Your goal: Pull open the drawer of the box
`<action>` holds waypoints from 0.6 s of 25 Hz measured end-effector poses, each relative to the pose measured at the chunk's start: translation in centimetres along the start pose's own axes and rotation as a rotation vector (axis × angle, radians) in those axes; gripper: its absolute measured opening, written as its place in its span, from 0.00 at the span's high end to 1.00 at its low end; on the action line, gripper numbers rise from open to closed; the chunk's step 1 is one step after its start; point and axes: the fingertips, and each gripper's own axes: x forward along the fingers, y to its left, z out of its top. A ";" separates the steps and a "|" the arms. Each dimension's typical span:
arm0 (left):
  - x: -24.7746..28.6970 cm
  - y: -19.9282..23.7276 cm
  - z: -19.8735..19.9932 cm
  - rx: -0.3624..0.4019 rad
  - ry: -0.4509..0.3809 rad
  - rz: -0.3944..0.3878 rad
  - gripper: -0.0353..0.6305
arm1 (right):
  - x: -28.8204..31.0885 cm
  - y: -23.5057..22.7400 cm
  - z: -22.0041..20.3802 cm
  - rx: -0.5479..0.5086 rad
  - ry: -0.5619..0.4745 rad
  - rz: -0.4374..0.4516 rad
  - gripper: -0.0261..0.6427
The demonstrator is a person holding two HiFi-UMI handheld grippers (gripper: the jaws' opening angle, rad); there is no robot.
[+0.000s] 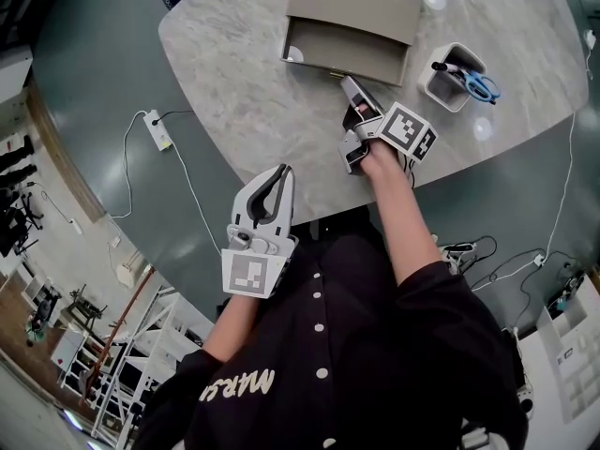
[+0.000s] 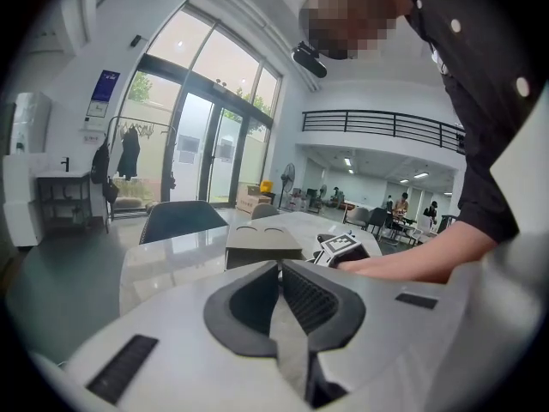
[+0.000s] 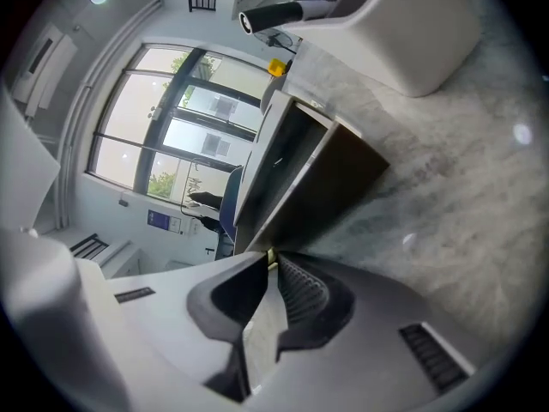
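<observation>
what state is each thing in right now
grey-brown cardboard box drawer: pulled partly out
right gripper: jaws shut on the drawer's small yellow pull tab
left gripper: jaws shut on nothing, held off the table
pale grey square pen holder: upright, holding blue-handled scissors

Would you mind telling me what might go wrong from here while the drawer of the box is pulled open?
1. The right hand-held gripper pinches only a yellowish tab at its very tips, so the grip may slip off under a pull.
2. The left hand-held gripper is shut on nothing near the edge of the table, apart from the box. Nothing braces the box, so it may slide along instead of the drawer coming out further.
</observation>
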 end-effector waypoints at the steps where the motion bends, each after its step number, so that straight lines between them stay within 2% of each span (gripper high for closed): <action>1: -0.1 0.0 0.0 0.002 -0.003 0.000 0.91 | -0.2 0.0 -0.3 -0.003 0.000 -0.001 0.92; 4: -0.4 0.0 0.3 0.009 -0.026 0.000 0.91 | -1.0 -0.2 -1.3 -0.007 -0.001 -0.006 0.92; 7: -1.1 -0.2 0.0 0.003 -0.012 -0.006 0.91 | -1.8 -0.2 -2.1 -0.010 -0.003 -0.010 0.92; 11: -1.8 -0.2 0.9 0.025 -0.070 -0.010 0.91 | -2.9 -0.4 -3.8 -0.004 0.002 -0.019 0.92; 15: -2.5 -0.6 0.1 0.020 -0.034 -0.019 0.91 | -4.1 -1.0 -5.5 0.012 0.008 -0.027 0.92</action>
